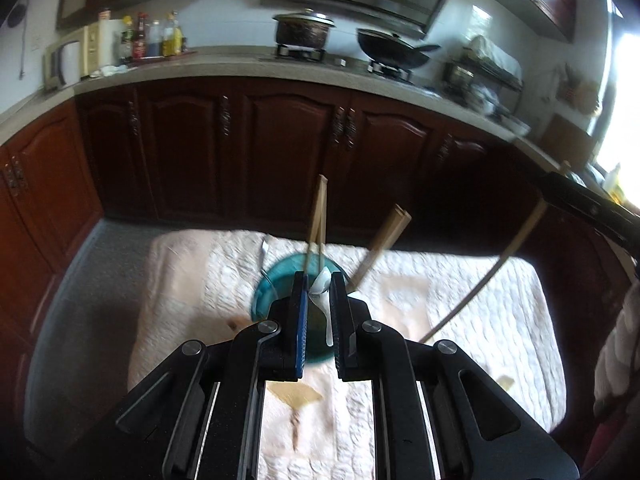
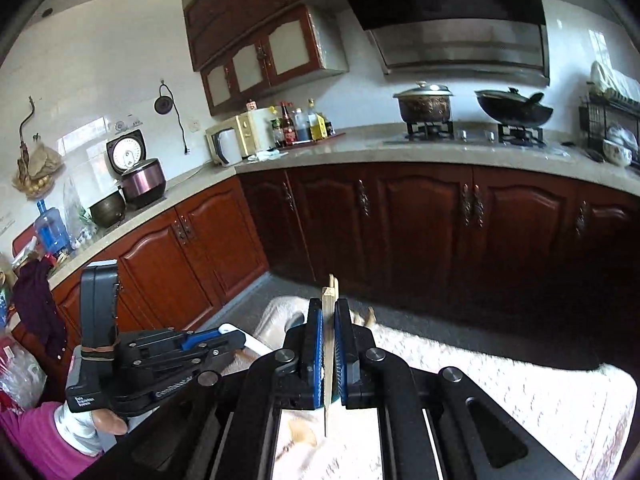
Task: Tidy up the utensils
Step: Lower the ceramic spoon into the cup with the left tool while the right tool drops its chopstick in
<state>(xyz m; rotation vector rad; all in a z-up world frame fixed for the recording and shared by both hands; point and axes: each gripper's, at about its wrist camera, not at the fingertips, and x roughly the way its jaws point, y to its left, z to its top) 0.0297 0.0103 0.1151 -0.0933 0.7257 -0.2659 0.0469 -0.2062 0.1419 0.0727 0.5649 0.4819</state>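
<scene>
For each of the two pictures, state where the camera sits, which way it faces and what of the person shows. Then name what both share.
Left wrist: on the left gripper, facing down over a white spoon it grips, a blue bowl and the cloth; no body.
Right wrist: on the right gripper, shut on chopsticks, facing the cabinets; a hand shows.
Shared: pot, wok, cloth.

Teal bowl [image 1: 276, 284] half behind the left tool [image 1: 319, 280], blurred; chopsticks' [image 2: 329, 344] tips perhaps below its pads.
</scene>
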